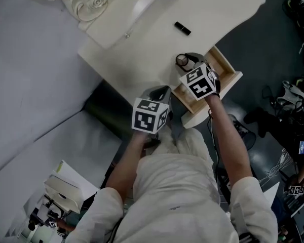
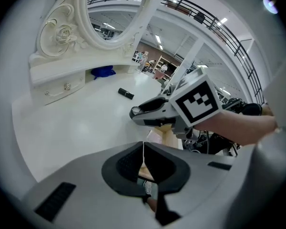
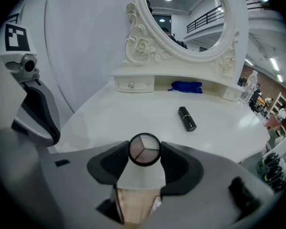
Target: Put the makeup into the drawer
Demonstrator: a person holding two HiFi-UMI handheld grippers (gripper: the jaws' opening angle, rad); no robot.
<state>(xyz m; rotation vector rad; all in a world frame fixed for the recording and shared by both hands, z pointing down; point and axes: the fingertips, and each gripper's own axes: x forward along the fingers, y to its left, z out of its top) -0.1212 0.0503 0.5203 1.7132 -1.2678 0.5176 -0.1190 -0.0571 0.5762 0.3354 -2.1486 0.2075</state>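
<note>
My right gripper point(image 3: 144, 152) is shut on a round eyeshadow compact point(image 3: 144, 150) with a black rim and three pale shades. In the head view the compact point(image 1: 182, 61) hangs over the inner end of the open wooden drawer point(image 1: 229, 66) at the white vanity table's point(image 1: 142, 59) front right. A black lipstick point(image 1: 182, 28) lies farther back on the tabletop, and the right gripper view shows the lipstick point(image 3: 187, 119) beyond the compact. My left gripper point(image 1: 160, 92) is shut with nothing in it, at the table's front edge left of the drawer; its pads point(image 2: 155, 163) meet.
An ornate mirror point(image 3: 181, 13) with a small shelf drawer point(image 3: 131, 84) stands at the table's back. A blue object point(image 3: 186, 87) lies under the mirror shelf. Cables and equipment point(image 1: 294, 105) lie on the dark floor to the right.
</note>
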